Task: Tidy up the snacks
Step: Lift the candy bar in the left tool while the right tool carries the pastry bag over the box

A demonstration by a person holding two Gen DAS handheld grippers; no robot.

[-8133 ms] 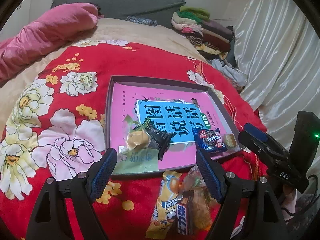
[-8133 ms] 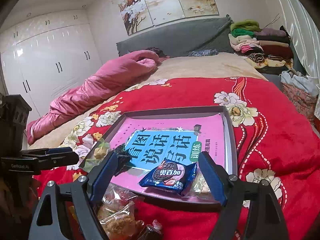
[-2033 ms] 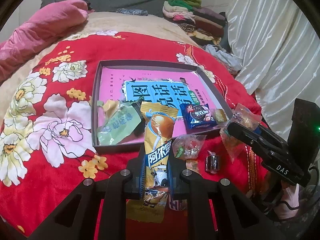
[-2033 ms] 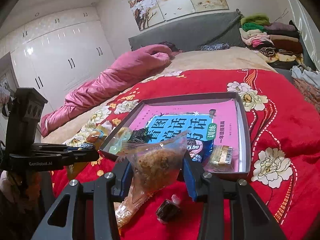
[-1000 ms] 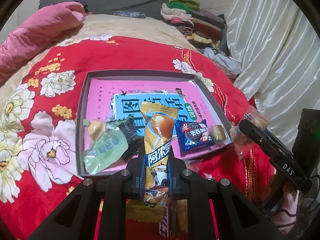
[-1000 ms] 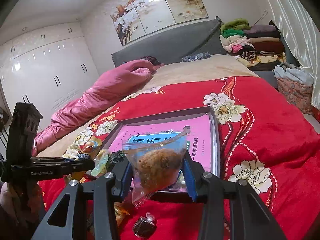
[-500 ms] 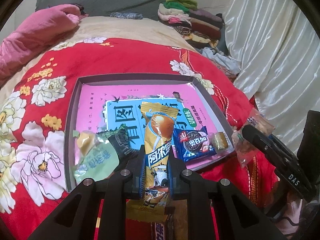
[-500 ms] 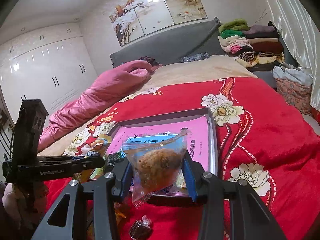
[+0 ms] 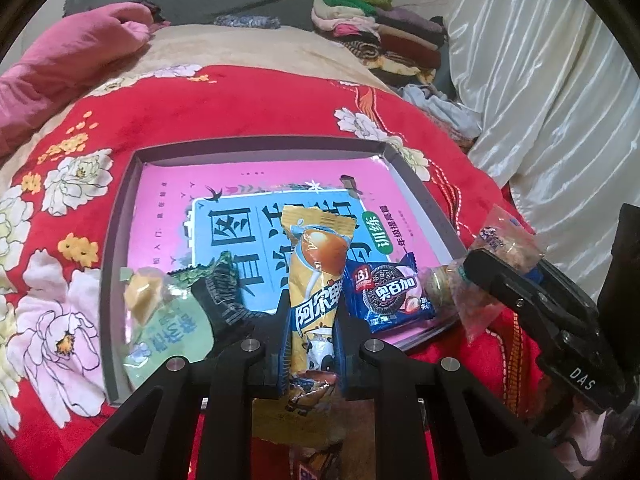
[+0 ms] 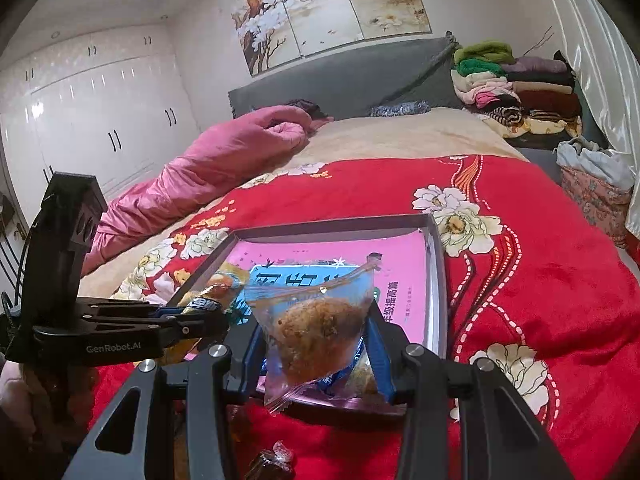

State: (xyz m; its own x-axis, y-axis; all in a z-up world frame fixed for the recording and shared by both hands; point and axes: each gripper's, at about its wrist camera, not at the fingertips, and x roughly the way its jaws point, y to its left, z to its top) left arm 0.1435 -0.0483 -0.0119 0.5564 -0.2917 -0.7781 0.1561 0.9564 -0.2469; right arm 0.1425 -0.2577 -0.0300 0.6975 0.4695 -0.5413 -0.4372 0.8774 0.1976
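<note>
Both fingers pairs clenched on snacks, poised at the tray's near edge.

Left of the tray's (image 9: pixel 120 240) middle lie a green pouch (image 9: pixel 168 332) and a dark wrapper (image 9: pixel 224 296), resting on the pink book (image 9: pixel 256 192) that lines it. Over the near rim, the left gripper (image 9: pixel 312 344) clamps a yellow packet (image 9: pixel 316 276) low on its body, so the long end stands upright and leads over the tray, probably for an easy drop between the pieces already there. Right of it sit a blue cookie pack (image 9: pixel 390 294) and a small cake (image 9: pixel 438 284) by the near right corner. Farthest right, the right gripper (image 10: pixel 316 344) squeezes a clear bag (image 10: pixel 316 324) across its bulging middle, likely because the slack film offers no firmer hold. One dark candy (image 10: pixel 272 462) lies on the red blanket (image 10: pixel 540 264) short of the tray, not yet sorted.
</note>
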